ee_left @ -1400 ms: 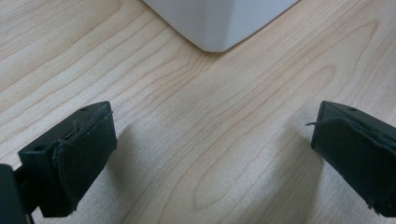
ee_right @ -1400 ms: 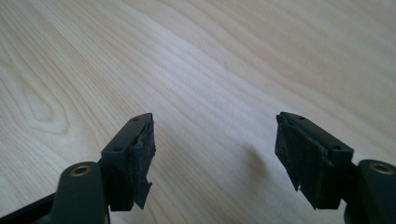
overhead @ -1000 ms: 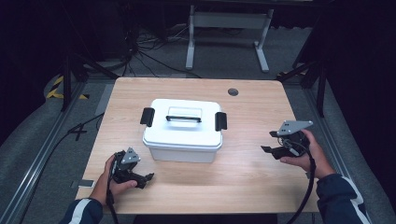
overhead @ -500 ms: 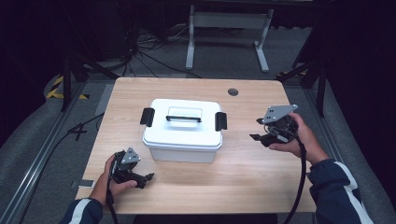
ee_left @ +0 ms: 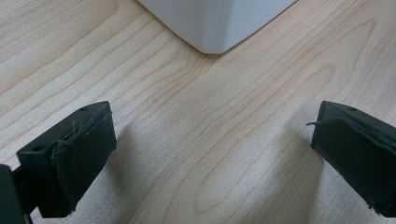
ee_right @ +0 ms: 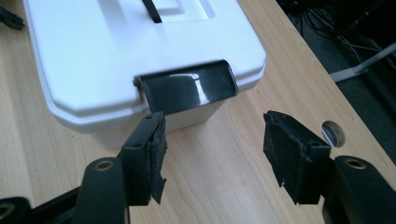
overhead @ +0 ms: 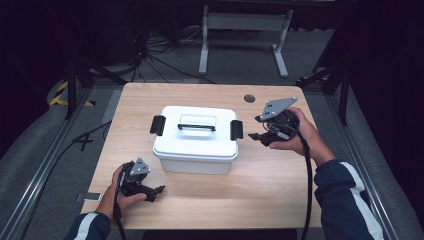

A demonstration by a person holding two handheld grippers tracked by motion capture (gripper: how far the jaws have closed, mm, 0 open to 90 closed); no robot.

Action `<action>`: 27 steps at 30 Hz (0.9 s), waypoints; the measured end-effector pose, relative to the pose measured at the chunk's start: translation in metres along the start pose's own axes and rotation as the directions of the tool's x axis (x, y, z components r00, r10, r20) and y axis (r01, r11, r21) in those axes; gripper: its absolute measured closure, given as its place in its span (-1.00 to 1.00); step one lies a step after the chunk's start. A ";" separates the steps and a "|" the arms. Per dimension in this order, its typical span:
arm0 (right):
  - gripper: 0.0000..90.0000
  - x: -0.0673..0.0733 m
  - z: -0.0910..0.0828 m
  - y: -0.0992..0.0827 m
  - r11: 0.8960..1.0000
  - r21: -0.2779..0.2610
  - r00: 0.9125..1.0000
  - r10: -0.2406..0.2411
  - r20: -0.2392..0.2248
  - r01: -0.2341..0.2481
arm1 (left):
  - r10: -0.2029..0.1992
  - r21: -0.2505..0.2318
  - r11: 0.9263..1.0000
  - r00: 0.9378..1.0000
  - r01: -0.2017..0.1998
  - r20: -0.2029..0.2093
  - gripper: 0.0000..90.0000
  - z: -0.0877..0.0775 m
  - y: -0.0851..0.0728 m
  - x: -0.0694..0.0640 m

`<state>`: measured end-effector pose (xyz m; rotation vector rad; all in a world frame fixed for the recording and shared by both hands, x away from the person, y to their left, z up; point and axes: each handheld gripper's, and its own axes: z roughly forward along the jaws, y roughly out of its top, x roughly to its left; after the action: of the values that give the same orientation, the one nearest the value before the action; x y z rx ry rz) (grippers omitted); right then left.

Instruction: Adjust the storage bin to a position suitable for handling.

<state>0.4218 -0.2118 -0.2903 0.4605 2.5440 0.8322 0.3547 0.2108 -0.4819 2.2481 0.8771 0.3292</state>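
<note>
A white lidded box (overhead: 195, 139) stands in the middle of the wooden table (overhead: 270, 185), with a black handle (overhead: 197, 127) on top and a black latch on each end. My right gripper (overhead: 254, 136) is open, just right of the right latch (overhead: 236, 129), jaws pointing at it with nothing between them. In the right gripper view that latch (ee_right: 187, 91) lies closed just beyond the fingertips (ee_right: 154, 140). My left gripper (overhead: 156, 192) rests open near the table's front left; a box corner (ee_left: 215, 23) lies ahead of it.
A round cable hole (overhead: 249, 98) is set in the table behind the right gripper. Beyond the far edge stands a white metal frame (overhead: 242, 35) with cables on the floor. Rails run along both table sides.
My right gripper has moved left and away from me, from the table's right side up to the box's right latch. The left gripper has stayed put.
</note>
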 end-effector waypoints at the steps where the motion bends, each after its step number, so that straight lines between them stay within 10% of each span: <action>1: -0.11 0.000 0.001 0.002 1.000 0.001 1.000 -0.001 -0.009 0.001 | 0.000 0.000 1.000 1.000 0.000 0.000 -0.99 0.000 0.000 0.000; 27: -0.10 0.024 0.042 0.062 0.987 0.068 0.987 -0.137 -0.080 0.142 | 0.005 0.000 1.000 1.000 -0.005 0.003 -0.99 0.000 0.000 0.001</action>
<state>0.4328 -0.1344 -0.2894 0.2739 2.6479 0.7188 0.3553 0.2111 -0.4820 2.2509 0.8695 0.3278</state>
